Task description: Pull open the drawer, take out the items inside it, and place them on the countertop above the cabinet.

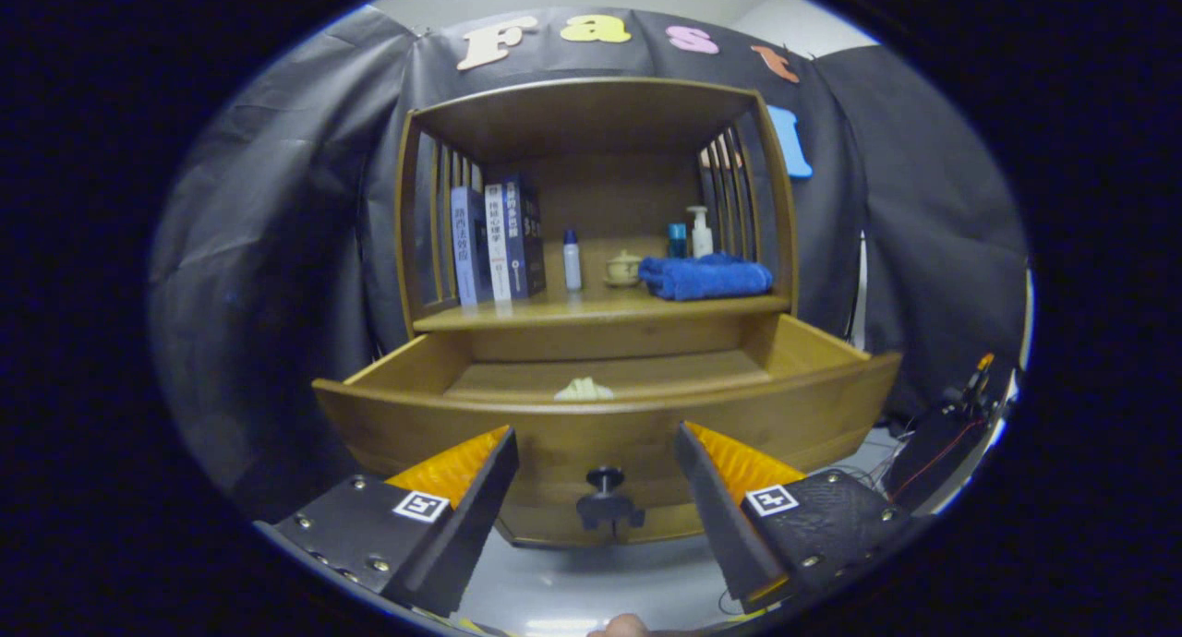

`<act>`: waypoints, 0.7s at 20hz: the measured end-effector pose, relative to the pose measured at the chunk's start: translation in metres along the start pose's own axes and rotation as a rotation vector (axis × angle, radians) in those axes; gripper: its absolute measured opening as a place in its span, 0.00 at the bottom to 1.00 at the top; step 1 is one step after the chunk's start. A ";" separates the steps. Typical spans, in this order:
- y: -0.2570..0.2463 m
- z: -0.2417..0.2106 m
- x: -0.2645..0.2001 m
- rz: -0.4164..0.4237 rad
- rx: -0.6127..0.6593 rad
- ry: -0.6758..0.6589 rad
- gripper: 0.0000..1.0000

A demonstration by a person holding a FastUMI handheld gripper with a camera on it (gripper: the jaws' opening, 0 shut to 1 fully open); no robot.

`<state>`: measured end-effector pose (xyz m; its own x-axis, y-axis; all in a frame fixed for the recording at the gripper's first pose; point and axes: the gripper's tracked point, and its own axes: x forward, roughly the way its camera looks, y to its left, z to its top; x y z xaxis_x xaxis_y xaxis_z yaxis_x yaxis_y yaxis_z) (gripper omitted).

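1. the drawer (pixel 609 415) stands pulled well out of the wooden cabinet (pixel 591 120), its front panel near the claw and its knob (pixel 606 478) sitting in the gap between the two fingers, untouched.
2. inside, one small pale item (pixel 584 390) lies on the drawer floor just behind the front panel, about mid-width; the drawer rim cuts off its lower part, so i cannot say what it is.
3. the claw (pixel 596 480) is spread wide and holds nothing, both fingers apart from the knob and the panel.
4. my reading: the opening step looks done, and taking the item out is the step in hand. the next move calls for lifting the claw over the front panel, coming down on the pale item and closing on it.
5. above the drawer, the worktop (pixel 600 312) has bare wood along its near edge, which looks a fair landing spot. further back stand books (pixel 496 240) at left, a small bottle (pixel 572 260), a little pot (pixel 623 268), a folded blue towel (pixel 705 275) at right and a pump bottle (pixel 701 232) behind it.
6. the near floor of the drawer is hidden by the front panel, so more items could lie there unseen.
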<state>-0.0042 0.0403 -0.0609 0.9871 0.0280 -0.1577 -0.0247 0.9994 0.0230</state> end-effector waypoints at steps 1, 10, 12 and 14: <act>0.000 0.012 0.002 -0.006 -0.004 0.000 1.00; -0.018 0.036 0.072 -0.045 0.102 0.210 1.00; -0.022 0.024 0.094 -0.047 0.096 0.302 1.00; -0.032 0.016 0.110 -0.074 0.069 0.361 1.00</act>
<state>0.1075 0.0112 -0.0635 0.8664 -0.0271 -0.4986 0.0675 0.9957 0.0632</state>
